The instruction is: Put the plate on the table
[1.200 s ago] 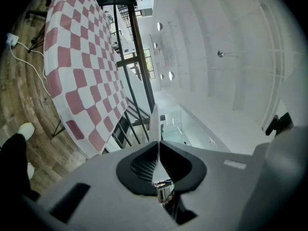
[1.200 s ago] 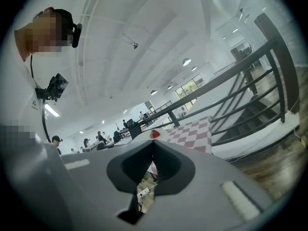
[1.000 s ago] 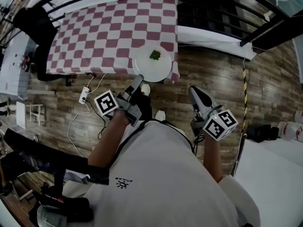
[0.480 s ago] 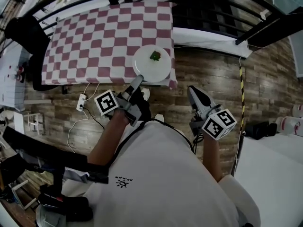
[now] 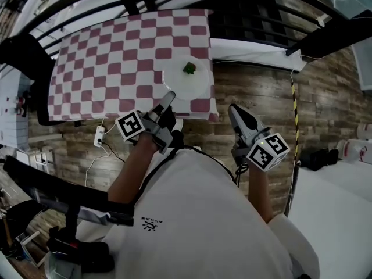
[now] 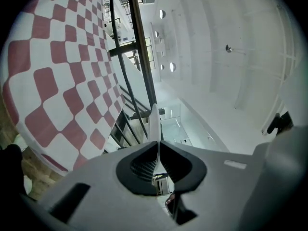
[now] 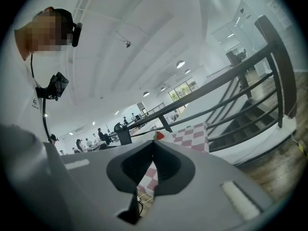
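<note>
The table (image 5: pixel 104 51), under its red-and-white checked cloth, is our landmark. The plate (image 5: pixel 187 83) lies over the table's near right corner, all of it inside the cloth's edges as we look down. We cannot tell from here whether it rests on the cloth or hangs just above it.

Our left gripper (image 5: pixel 167 99) reaches in from off the table's near edge, with its jaws clamped on the plate's near rim (image 6: pixel 153 121). That rim shows as a thin white blade between the pads. So the plate lies straight ahead of these fingers, toward the table's far side and a little to the right. The left is plainly the nearer hand.

Our right gripper (image 5: pixel 235 112) hangs off the table's near right corner, apart from the plate, with its jaws pressed together on nothing.

The plate is round, so we judge it has no long axis and points no particular way. The only line that matters is the gripper's own, running from the table's near edge inward. A small green piece (image 5: pixel 189 68) sits on the plate's far half.
</note>
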`<state>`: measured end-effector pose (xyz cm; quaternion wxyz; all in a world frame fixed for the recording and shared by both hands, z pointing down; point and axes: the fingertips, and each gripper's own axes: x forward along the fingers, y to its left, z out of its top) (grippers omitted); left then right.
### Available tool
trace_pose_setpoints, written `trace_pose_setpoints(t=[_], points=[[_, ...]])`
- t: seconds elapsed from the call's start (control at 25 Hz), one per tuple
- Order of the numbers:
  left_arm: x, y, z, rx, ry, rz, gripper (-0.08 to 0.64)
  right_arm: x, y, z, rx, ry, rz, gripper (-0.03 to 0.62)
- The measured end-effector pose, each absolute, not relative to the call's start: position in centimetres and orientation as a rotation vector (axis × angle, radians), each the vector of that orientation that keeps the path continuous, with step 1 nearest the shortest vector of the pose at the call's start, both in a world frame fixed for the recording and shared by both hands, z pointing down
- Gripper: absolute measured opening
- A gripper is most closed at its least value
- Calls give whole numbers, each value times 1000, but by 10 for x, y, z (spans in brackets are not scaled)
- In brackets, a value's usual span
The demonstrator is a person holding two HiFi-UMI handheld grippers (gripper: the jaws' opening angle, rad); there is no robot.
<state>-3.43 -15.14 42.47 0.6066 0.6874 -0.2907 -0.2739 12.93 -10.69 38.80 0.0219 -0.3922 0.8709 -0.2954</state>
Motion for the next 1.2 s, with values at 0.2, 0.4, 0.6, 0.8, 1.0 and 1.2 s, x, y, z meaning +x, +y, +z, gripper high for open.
trace_pose_setpoints(t=[0.2,0.4,0.6,0.8,1.0,1.2], points=[[-44,-182,429,1585,-640,-609,25,114,-137,386,-1252,2686,-908,9],[-53,-216,438,1588,-597,-577,25,104,-163,388,-1316,2655,-919,9],[-59,-243,456,1579,-551,-530,23,95,-181,394,-1393,2609,-932,9],[-65,-274,471,1586,-498,-489,23,81,-201,402,-1454,2575,-956,9],[-67,-300,484,1589,-454,-448,23,67,-219,407,-1494,2561,-962,9],[-66,-321,490,1593,-422,-439,22,59,-234,409,-1511,2555,-976,9]])
